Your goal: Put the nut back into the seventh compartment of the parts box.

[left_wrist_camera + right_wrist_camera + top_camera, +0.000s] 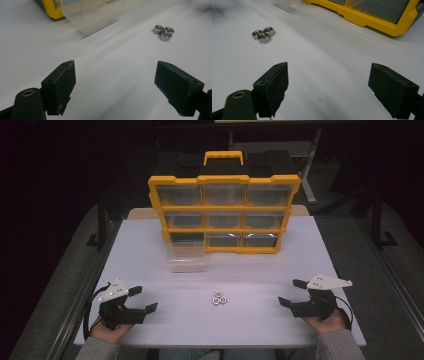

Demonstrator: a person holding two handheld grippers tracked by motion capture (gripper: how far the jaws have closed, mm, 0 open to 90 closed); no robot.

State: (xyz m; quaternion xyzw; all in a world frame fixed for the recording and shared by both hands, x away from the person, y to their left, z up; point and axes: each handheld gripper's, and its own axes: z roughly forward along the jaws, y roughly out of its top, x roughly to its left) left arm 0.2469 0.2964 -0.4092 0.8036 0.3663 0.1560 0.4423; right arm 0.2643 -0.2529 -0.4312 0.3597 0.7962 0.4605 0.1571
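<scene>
- Your left gripper [141, 301] rests at the near left of the table, jaws spread wide with nothing between them; in the left gripper view only bare white tabletop lies between the two black pads [60, 87].
- Your right gripper [294, 293] sits at the near right, jaws likewise wide apart and empty.
- The three metal nuts [219, 298] lie touching one another in a tight cluster, about midway between your two grippers and well apart from both.
- Beyond the nuts, toward the far side, a clear plastic drawer [186, 256] stands on the white table [310, 250], pulled out just in front of the organiser's lower left slot.
- Behind the nuts and that drawer stands the yellow organiser [224, 212], upright, its other clear drawers in place.
</scene>
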